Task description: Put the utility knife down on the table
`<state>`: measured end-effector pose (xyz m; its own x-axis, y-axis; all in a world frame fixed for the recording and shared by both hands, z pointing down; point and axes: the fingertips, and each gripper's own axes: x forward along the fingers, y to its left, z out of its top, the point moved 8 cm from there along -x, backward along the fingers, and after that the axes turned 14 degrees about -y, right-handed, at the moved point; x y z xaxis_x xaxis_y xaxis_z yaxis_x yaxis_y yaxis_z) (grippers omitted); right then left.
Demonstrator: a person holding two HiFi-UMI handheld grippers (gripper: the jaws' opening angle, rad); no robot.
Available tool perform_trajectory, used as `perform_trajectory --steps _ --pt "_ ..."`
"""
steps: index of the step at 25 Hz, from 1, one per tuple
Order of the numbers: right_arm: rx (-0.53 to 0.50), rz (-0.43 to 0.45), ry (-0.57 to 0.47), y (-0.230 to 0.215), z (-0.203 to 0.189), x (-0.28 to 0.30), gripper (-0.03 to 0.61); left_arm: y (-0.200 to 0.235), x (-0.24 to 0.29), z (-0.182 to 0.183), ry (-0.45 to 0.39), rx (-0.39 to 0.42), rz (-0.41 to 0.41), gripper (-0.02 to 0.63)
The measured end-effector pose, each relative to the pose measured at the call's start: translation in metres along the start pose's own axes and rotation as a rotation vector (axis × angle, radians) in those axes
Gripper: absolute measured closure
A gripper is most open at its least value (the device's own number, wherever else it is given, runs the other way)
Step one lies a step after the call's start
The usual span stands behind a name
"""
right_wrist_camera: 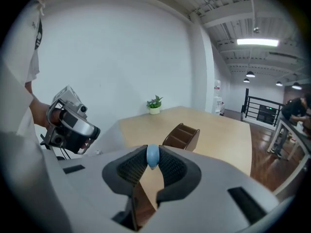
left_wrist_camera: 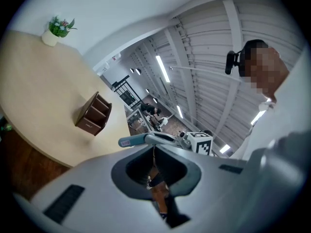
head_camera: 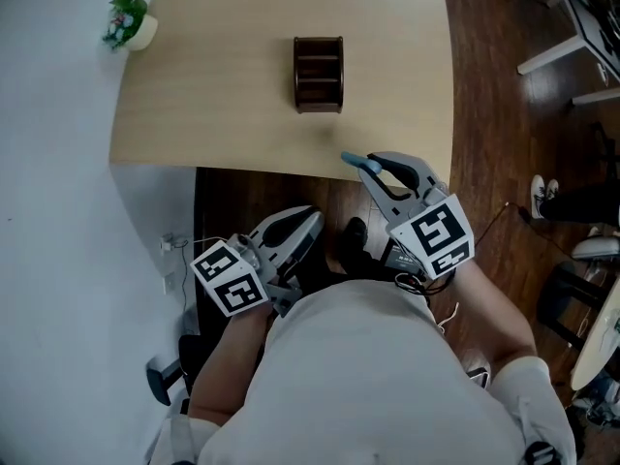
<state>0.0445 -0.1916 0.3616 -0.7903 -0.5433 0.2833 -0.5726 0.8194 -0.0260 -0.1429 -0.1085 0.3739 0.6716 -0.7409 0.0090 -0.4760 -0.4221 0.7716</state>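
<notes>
My right gripper (head_camera: 373, 168) hangs just past the near edge of the beige table (head_camera: 223, 95), shut on a light-blue utility knife (head_camera: 351, 160) whose end sticks out toward the table. In the right gripper view the knife's rounded blue end (right_wrist_camera: 152, 157) sits pinched between the ribbed pads. From the left gripper view the knife (left_wrist_camera: 131, 141) shows side-on. My left gripper (head_camera: 308, 219) is lower and nearer my body, over the dark floor, its jaws together with nothing in them (left_wrist_camera: 154, 148).
A brown wooden desk organizer (head_camera: 318, 74) stands mid-table, also seen from the right gripper (right_wrist_camera: 182, 136). A small potted plant (head_camera: 129, 22) sits at the far left corner. White wall at left, dark wood floor (head_camera: 484, 114) to the right.
</notes>
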Motion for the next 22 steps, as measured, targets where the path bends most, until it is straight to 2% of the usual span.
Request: perform_trajectory --steps 6,12,18,22 --pt "-0.045 -0.029 0.042 -0.017 0.003 0.067 0.508 0.042 0.006 0.04 0.061 -0.009 -0.028 0.611" --pt "-0.149 -0.026 0.066 -0.028 -0.001 0.133 0.508 0.084 0.007 0.065 0.114 -0.04 -0.039 0.611" --pt "-0.349 -0.034 0.11 -0.035 -0.01 0.171 0.508 0.099 0.013 0.072 0.163 -0.053 -0.071 0.611" --pt "-0.467 0.006 0.166 -0.03 -0.026 0.182 0.508 0.102 0.012 0.075 0.18 -0.061 -0.08 0.611"
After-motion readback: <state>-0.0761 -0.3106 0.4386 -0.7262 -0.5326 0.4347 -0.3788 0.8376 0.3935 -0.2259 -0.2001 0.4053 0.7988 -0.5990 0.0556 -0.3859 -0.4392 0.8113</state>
